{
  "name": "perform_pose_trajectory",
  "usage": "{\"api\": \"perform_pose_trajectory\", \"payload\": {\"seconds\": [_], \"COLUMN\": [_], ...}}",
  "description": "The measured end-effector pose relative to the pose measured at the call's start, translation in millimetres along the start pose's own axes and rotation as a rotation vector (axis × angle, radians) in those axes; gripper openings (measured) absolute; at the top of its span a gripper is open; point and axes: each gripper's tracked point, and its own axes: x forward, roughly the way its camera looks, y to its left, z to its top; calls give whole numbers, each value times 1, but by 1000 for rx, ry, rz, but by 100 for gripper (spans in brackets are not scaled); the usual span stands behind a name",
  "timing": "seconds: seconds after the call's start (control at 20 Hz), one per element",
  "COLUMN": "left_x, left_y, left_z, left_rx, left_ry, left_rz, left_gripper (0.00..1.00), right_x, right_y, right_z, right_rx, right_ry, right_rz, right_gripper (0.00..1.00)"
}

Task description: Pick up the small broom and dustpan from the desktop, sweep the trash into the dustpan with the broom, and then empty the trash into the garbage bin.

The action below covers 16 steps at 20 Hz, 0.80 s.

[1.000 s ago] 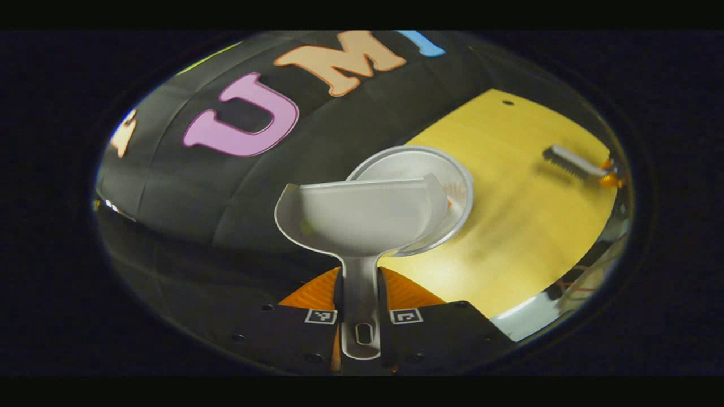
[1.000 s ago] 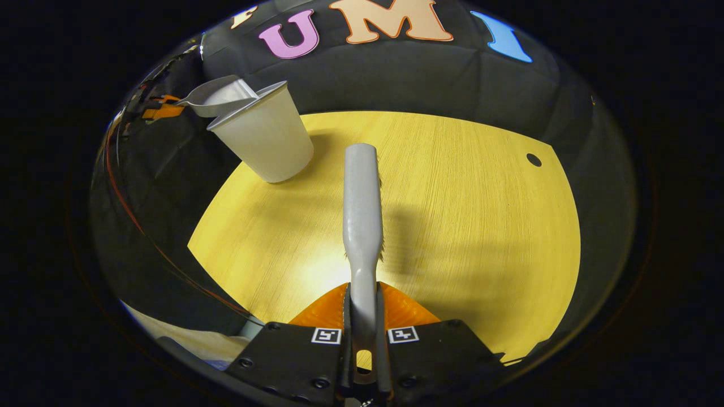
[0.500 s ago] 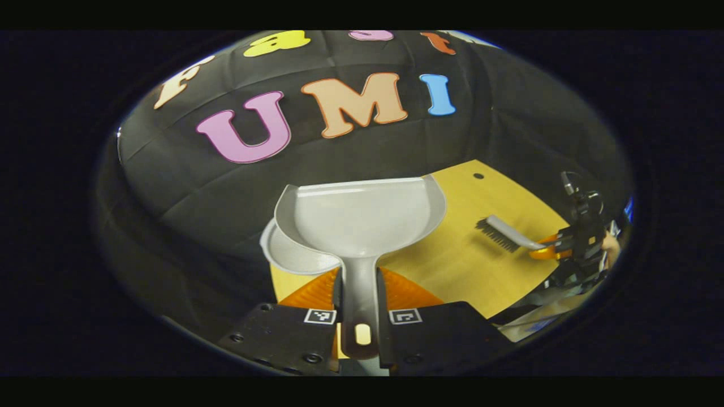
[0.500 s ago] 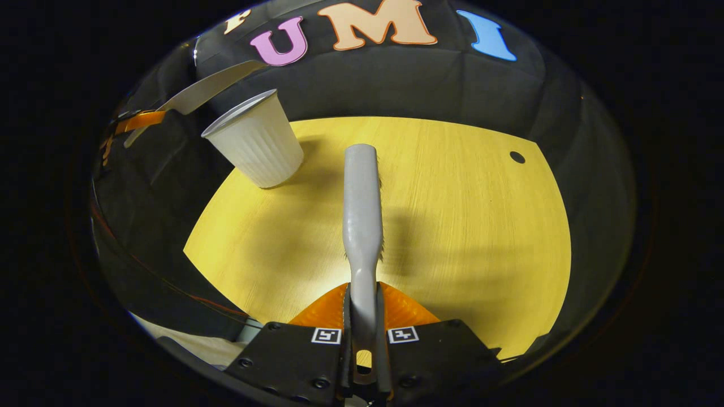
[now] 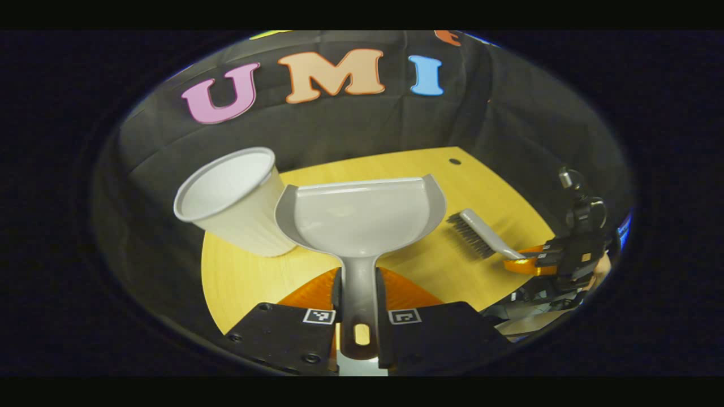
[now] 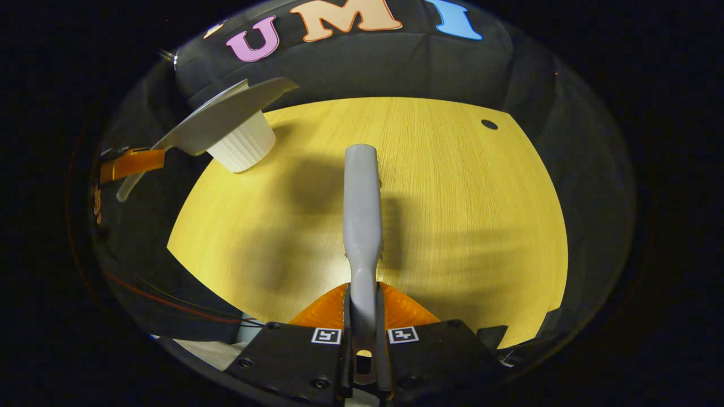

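Two tools were in hand: left gripper (image 5: pixel 356 294) clamped the dustpan (image 5: pixel 360 217) handle, pan raised beside the bin (image 5: pixel 235 200), apparently emptied; right gripper (image 6: pixel 362 311) clenched the broom (image 6: pixel 362 209) above the desk (image 6: pixel 452 198), well right of the bin; no trash visible, task seemingly near done.

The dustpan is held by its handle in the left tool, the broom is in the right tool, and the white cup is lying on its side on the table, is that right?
One thing is off: the white cup stands upright on the table, as the left gripper view shows. The rest holds: the left tool grips the dustpan by its handle, and the right tool holds the broom.
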Motion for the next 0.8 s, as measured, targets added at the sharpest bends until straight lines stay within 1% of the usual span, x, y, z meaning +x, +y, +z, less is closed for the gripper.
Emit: {"api": "perform_pose_trajectory", "payload": {"seconds": [0.05, 0.2, 0.35, 0.4, 0.45, 0.5, 0.55, 0.6, 0.75, 0.8], "left_x": [10, 40, 57, 56, 56, 56, 55, 55, 58, 57], "left_y": [-7, -28, -29, -29, -29, -31, -30, -30, -31, -31], "left_z": [-14, -59, -88, -91, -94, -98, -98, -98, -100, -104], "left_rx": [-35, -137, -180, -189, -199, -211, -206, -190, -165, -158], "left_ry": [21, 68, 114, 124, 135, 143, 145, 144, 157, 159], "left_rz": [2, 9, 36, 34, 28, 25, 31, 41, 61, 66], "left_gripper": [20, 19, 20, 20, 19, 19, 21, 19, 22, 20], "right_x": [12, 14, 20, 21, 22, 24, 23, 23, 22, 22], "right_y": [2, 0, 3, 3, 3, 3, 3, 3, 3, 3], "right_z": [0, -4, -7, -7, -7, -11, -11, -11, -11, -11], "right_rx": [9, 27, 39, 42, 45, 50, 54, 56, 61, 63], "right_ry": [18, 46, 70, 76, 84, 93, 100, 106, 100, 101], "right_rz": [-5, -23, -51, -59, -67, -73, -76, -77, -79, -80], "right_gripper": [14, 14, 14, 15, 12, 12, 15, 15, 15, 15]}}
